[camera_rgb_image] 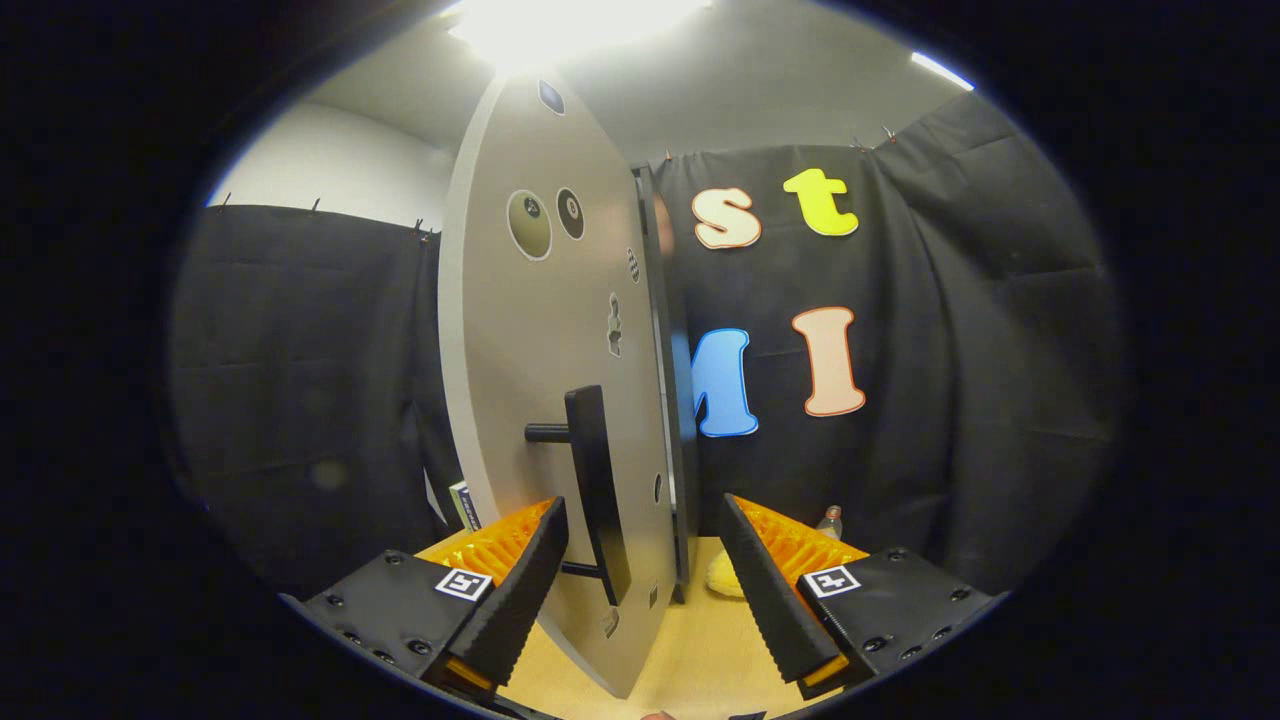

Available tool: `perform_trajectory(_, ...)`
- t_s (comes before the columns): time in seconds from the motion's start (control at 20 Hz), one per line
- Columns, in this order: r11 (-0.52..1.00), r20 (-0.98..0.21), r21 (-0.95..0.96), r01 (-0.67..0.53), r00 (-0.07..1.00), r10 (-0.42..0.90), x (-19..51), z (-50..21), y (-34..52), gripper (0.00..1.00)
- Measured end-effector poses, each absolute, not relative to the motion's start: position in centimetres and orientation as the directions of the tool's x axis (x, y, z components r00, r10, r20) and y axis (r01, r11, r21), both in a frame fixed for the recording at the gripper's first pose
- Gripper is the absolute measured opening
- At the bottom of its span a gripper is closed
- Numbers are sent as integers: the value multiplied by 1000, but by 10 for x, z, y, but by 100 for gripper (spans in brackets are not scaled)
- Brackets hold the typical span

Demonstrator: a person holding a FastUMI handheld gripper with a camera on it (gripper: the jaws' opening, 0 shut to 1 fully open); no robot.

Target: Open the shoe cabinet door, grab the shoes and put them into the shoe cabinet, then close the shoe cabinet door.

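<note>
The shoe cabinet's grey door [545, 330] stands swung out toward me, nearly edge-on, with round stickers on its face. A black bar handle [597, 490] sticks out from its lower part. My gripper [645, 560] is open, and the door's lower edge and the handle's bottom end lie between the fingers, nearer the left fingertip [530, 580]. Neither finger presses on the handle. A yellow fluffy shoe [725, 575] lies on the wooden table [700, 650] just behind the door, beside the right finger. The cabinet's dark body [672, 380] shows as a thin strip behind the door.
A small clear bottle [830, 520] stands on the table beyond the right finger, near the black cloth wall. A book-like object [463, 505] stands left of the door, beyond the left finger.
</note>
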State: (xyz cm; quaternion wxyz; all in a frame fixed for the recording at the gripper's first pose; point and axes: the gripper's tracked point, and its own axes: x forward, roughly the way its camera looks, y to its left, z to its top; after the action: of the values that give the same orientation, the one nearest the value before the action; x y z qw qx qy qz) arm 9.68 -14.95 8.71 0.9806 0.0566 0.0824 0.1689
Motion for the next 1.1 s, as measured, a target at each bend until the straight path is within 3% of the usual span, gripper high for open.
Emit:
perform_trajectory(0.3, 900, -133, 155, -407, 894, 428, 111, 92, -75, 97)
perform_trajectory(0.55, 930, -92, 103, -354, 927, 363, 129, 100, -47, 97)
perform_trajectory(1.1, 924, -72, 26, -382, 921, 382, 139, 97, 34, 97)
